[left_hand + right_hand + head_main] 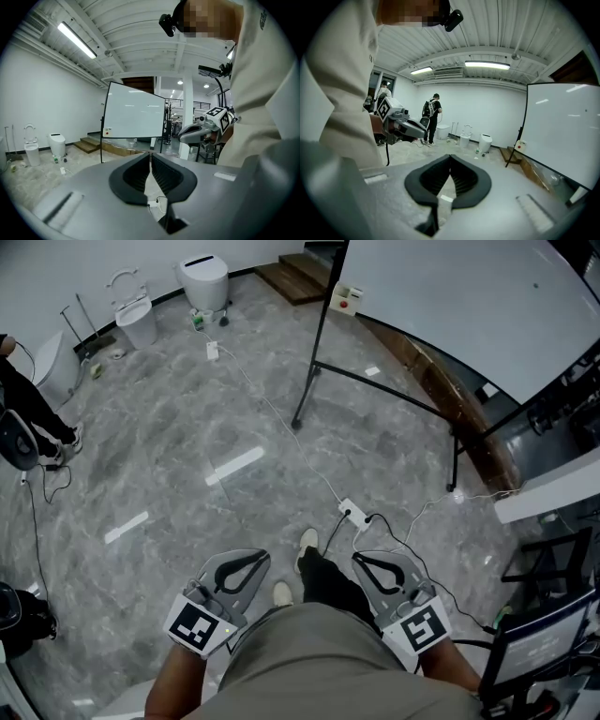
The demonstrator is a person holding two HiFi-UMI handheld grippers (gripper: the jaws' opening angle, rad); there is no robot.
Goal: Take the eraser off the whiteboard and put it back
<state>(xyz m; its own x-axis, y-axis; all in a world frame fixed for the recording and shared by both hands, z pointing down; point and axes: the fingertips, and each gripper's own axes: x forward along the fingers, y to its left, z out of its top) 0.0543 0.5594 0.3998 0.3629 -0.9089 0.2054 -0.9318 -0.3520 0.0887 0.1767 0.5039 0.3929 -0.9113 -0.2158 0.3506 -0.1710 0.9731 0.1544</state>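
The whiteboard (469, 306) stands on a black frame at the upper right of the head view. A small white eraser (345, 298) with a red spot clings to its lower left corner. It also shows far off as the eraser (108, 132) in the left gripper view and the eraser (520, 146) in the right gripper view. Both grippers hang low by the person's waist, well short of the board. My left gripper (255, 557) is shut with nothing in it, jaw tips meeting (150, 154). The right gripper (364, 559) is likewise shut and empty (450, 157).
A power strip (352, 513) with trailing cables lies on the grey marble floor just ahead of the feet. The board's black stand legs (375, 381) cross the floor. A toilet (204, 279), a bin (138, 322) and wooden steps (300, 276) sit far back. Another person (28, 399) stands left.
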